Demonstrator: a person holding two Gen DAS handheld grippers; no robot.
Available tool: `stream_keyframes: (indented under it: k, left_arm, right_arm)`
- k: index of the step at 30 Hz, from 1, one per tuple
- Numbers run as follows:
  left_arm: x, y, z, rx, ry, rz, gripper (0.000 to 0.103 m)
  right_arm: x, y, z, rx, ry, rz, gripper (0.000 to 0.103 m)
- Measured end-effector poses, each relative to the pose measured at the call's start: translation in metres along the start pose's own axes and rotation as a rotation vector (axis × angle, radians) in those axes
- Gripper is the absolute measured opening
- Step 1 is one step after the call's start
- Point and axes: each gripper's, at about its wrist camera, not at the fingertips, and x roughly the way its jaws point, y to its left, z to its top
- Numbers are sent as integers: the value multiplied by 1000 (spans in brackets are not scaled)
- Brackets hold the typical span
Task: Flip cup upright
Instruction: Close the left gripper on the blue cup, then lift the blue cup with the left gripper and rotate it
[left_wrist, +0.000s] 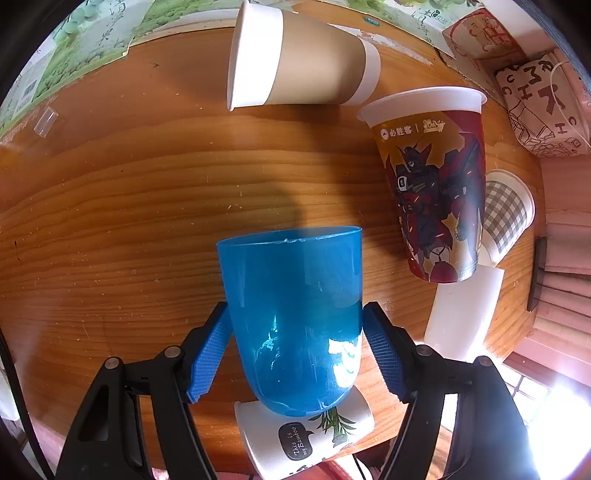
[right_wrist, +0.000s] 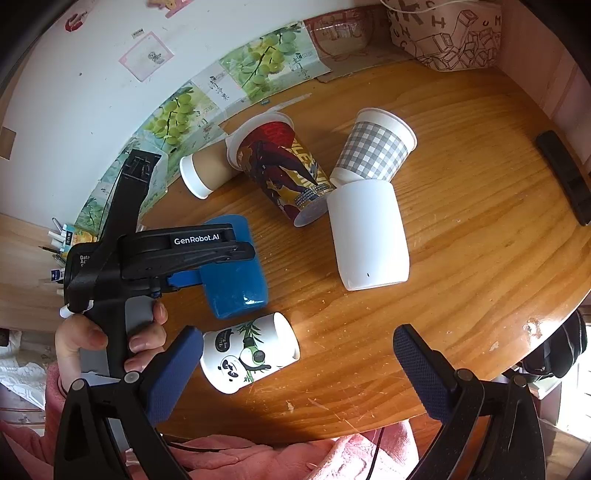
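Near the tabletop's (right_wrist: 480, 229) front edge, the left gripper (left_wrist: 295, 347) clamps the blue cup (left_wrist: 291, 314) between its ridged blue pads (left_wrist: 208, 354) — the cup lies on its side, rim pointing toward the back edge, its rounded base just beside the panda cup (right_wrist: 251, 354), which also lies toppled. The right gripper (right_wrist: 295, 373) hangs wide apart over the front edge, holding nothing. Farther in, a robot-print cup (right_wrist: 284, 173), a checked cup (right_wrist: 373, 151), a white cup (right_wrist: 367, 236) and a brown-sleeved cup (left_wrist: 299, 61) cluster together — all tipped over.
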Motion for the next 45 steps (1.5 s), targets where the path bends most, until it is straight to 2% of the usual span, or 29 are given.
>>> stream_keyframes:
  k: [6,15,18,26,34,45]
  left_arm:
    - [3,-1,-2,-3,-7,2,75]
    - [-5,-11,-6,55,-46,65,75]
    - [-12,-17,-10,63,-73,76,75]
    - [-56,-3,-16,42,-170,82,74]
    - [-96,14,-51,24,-226,52,75]
    - [-124,-18,-122,21,-284,90,75]
  right_arm:
    - [-5,-4,-7,16,-9,-5,103]
    - [-15,-4,-21,23,-37,-11,103]
    - [-17,-3,-26,20,-45,-8,103]
    - [-24,2,-40,-4,-67,27,103]
    - [-35,4,-51,-62,-89,73,103]
    - [-56,-9,-66,-202,-91,121,103]
